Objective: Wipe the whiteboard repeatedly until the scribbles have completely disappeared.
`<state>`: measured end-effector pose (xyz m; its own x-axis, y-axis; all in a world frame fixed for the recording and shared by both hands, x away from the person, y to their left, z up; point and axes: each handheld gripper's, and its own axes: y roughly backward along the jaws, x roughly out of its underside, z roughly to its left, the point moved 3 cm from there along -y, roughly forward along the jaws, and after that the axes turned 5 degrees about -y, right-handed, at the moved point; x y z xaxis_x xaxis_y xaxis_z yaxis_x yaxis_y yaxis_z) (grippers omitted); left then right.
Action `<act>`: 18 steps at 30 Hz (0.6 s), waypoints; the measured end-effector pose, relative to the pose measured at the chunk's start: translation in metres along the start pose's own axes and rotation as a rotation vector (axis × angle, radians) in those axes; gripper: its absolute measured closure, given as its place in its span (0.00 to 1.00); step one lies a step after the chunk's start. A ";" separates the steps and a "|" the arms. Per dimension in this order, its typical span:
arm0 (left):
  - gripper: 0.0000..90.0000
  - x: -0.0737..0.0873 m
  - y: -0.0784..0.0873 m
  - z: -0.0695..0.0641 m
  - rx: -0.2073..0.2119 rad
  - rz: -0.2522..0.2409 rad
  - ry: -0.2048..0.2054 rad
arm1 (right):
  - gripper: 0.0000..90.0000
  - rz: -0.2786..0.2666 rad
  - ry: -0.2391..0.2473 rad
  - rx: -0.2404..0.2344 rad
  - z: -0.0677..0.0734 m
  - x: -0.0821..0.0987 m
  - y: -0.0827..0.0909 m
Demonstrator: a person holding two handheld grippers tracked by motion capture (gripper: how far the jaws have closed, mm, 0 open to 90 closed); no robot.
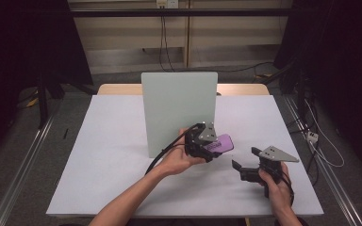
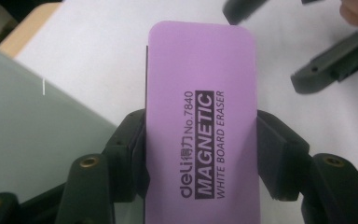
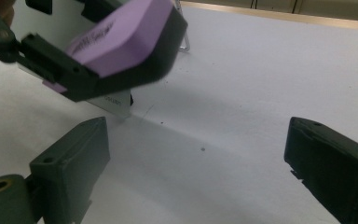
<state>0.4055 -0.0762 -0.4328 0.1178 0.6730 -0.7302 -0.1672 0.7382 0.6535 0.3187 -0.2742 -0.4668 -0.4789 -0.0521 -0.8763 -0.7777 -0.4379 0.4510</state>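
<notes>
A white sheet (image 1: 113,155) covers a wooden table (image 1: 118,89) standing on grey carpet (image 1: 19,155). Behind it runs a pale wall (image 1: 122,33) with a socket (image 1: 166,4) and dangling black cables (image 1: 164,42). Dark curtains (image 1: 23,42) close both sides, dimly lit.

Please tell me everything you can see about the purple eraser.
The purple eraser is a flat rectangular block with rounded corners. Its purple top looks like smooth plastic and bears dark print: "deli No.7840 MAGNETIC WHITE BOARD ERASER". Underneath lies a thick black layer, seen in the right gripper view. The left tool clamps its two long sides and holds it above the white table, tilted, just beside the upright pale green board.
</notes>
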 end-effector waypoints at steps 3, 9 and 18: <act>0.45 0.003 -0.008 -0.005 0.018 0.011 -0.009 | 0.08 -0.001 0.000 -0.001 -0.001 0.000 0.001; 0.45 0.008 -0.020 -0.012 0.037 0.031 -0.016 | 0.08 -0.003 0.000 -0.002 0.000 0.000 0.001; 0.45 0.006 -0.012 -0.012 0.005 0.032 -0.034 | 0.08 -0.004 0.001 -0.006 0.000 0.000 0.001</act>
<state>0.3966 -0.0821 -0.4475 0.1459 0.6975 -0.7015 -0.1665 0.7163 0.6776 0.3184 -0.2748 -0.4665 -0.4757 -0.0514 -0.8781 -0.7769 -0.4435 0.4469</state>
